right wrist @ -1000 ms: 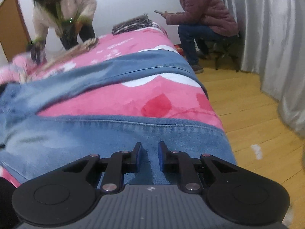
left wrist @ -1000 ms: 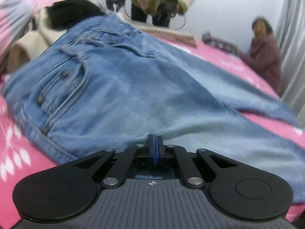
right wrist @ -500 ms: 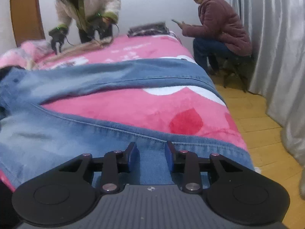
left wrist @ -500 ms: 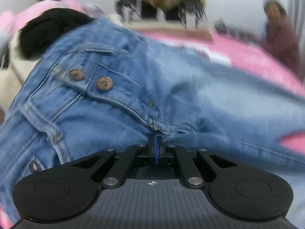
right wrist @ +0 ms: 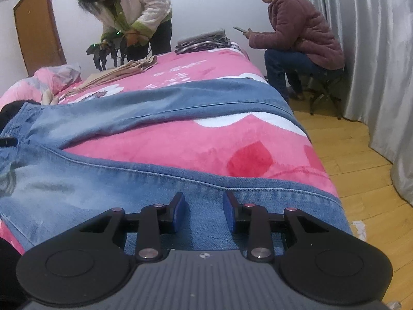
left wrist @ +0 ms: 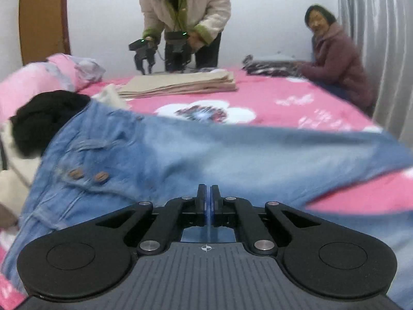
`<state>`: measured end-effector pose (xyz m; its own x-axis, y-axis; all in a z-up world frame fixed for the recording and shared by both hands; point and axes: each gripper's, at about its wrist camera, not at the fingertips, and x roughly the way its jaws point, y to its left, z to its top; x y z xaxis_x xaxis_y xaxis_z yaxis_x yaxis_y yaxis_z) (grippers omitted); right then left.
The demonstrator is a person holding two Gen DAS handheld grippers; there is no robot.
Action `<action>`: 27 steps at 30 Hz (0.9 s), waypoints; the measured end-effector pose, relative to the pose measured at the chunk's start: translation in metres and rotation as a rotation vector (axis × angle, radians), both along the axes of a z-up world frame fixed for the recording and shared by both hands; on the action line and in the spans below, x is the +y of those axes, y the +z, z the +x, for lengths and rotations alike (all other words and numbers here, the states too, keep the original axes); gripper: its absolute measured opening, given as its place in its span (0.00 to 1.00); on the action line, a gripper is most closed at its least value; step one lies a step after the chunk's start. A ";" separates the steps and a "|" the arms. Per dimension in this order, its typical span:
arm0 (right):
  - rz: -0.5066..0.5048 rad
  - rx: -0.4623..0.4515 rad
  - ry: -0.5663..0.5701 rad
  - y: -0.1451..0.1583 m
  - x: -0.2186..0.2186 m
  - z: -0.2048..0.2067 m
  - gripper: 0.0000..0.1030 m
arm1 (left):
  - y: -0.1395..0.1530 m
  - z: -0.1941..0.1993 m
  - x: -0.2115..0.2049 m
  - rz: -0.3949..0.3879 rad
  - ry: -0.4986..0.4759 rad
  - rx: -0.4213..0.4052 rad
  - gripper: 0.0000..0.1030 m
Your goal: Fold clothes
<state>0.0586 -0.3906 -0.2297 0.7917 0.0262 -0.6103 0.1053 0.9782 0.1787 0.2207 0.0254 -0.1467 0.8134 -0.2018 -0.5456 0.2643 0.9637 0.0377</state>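
Left gripper (left wrist: 208,193) clenched on jeans (left wrist: 180,155), waist end now lifted off bed (left wrist: 296,95). Right gripper (right wrist: 204,210) just opened, hem released at bed's edge; fold starting.

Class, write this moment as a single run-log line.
task: fold jeans | left gripper: shut on jeans, lifting | right gripper: jaws just opened over near leg | legs: apart on bed

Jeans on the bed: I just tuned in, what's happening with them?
A pair of blue jeans lies spread on the pink floral blanket, legs apart. The left gripper is shut on denim near the button fly, lifting that end. The right gripper has just been opening; its jaws stand apart over the near leg's hem, pressing nothing. Across the bed, another person with grippers works on folded beige trousers.
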 end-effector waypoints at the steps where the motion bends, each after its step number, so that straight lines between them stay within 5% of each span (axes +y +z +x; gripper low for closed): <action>1: -0.001 -0.005 0.001 -0.001 0.000 -0.001 0.33 | -0.005 0.011 -0.005 0.027 -0.004 0.037 0.03; 2: 0.000 -0.011 0.001 -0.002 0.000 -0.001 0.33 | -0.013 0.023 -0.010 0.063 -0.006 0.090 0.04; 3: 0.001 -0.015 0.001 -0.002 0.000 -0.002 0.33 | -0.039 0.047 -0.016 0.148 -0.002 0.239 0.05; 4: 0.000 -0.017 0.001 -0.003 0.001 -0.002 0.33 | -0.061 0.059 -0.014 0.138 0.000 0.308 0.04; 7: -0.005 -0.019 0.001 -0.003 0.002 -0.002 0.33 | -0.064 0.065 0.014 -0.141 0.141 0.336 0.04; 12: -0.016 -0.018 0.004 -0.002 0.002 -0.002 0.33 | -0.029 0.064 0.015 -0.052 0.045 0.424 0.04; 14: -0.006 -0.024 0.005 -0.003 0.000 -0.003 0.33 | 0.006 0.057 0.017 -0.014 0.036 0.362 0.06; 16: -0.003 -0.036 0.002 -0.005 0.000 -0.005 0.33 | 0.043 0.047 0.025 -0.007 0.041 0.219 0.28; 20: -0.007 -0.056 -0.003 -0.007 0.001 -0.008 0.34 | 0.073 0.040 0.041 -0.038 0.060 0.082 0.31; 22: 0.005 -0.063 -0.004 -0.007 0.000 -0.009 0.34 | 0.050 0.050 0.053 -0.079 0.091 0.129 0.32; 25: 0.027 -0.070 -0.006 -0.009 -0.003 -0.009 0.34 | -0.043 0.060 0.059 -0.051 0.146 0.378 0.34; 27: 0.030 -0.071 -0.008 -0.009 -0.004 -0.009 0.34 | -0.052 0.037 0.048 0.048 0.099 0.228 0.34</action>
